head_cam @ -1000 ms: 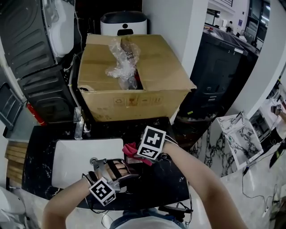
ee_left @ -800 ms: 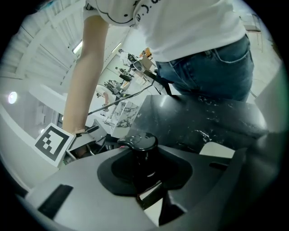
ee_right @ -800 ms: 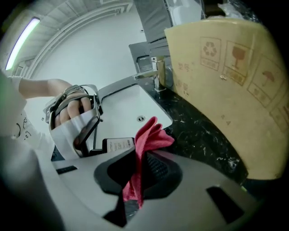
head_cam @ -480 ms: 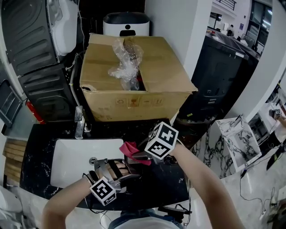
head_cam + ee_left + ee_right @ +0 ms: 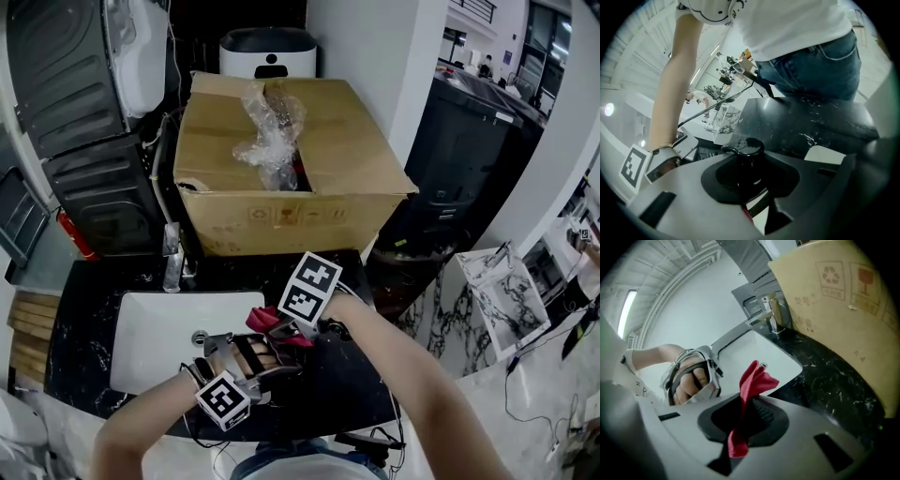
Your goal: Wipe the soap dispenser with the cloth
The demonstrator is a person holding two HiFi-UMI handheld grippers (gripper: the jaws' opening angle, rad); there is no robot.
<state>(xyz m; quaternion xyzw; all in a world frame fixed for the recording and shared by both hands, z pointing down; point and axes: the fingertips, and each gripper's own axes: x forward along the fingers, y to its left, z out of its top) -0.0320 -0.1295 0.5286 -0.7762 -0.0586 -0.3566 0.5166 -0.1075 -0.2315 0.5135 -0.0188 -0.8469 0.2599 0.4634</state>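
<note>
A black soap dispenser [image 5: 744, 154] stands between the jaws of my left gripper [image 5: 750, 174], which is shut on it just below the pump head. In the head view the left gripper [image 5: 272, 361] sits over the black counter beside the sink, and the dispenser itself is hard to make out against the dark. My right gripper [image 5: 746, 416] is shut on a red cloth [image 5: 752, 380], whose loose end sticks up past the fingertips. Seen from the head, the right gripper [image 5: 286, 328] holds the cloth [image 5: 270, 325] right beside the left gripper's tip.
A white sink [image 5: 155, 328] with a chrome faucet [image 5: 172, 260] lies left of the grippers in the black marble counter [image 5: 352, 375]. A big open cardboard box [image 5: 281, 187] with crumpled plastic wrap stands behind. The person's body is close to the counter's near edge.
The right gripper swung out to the right, then came back left and rolled, bringing the red cloth closer to the left gripper. The left gripper kept still.
</note>
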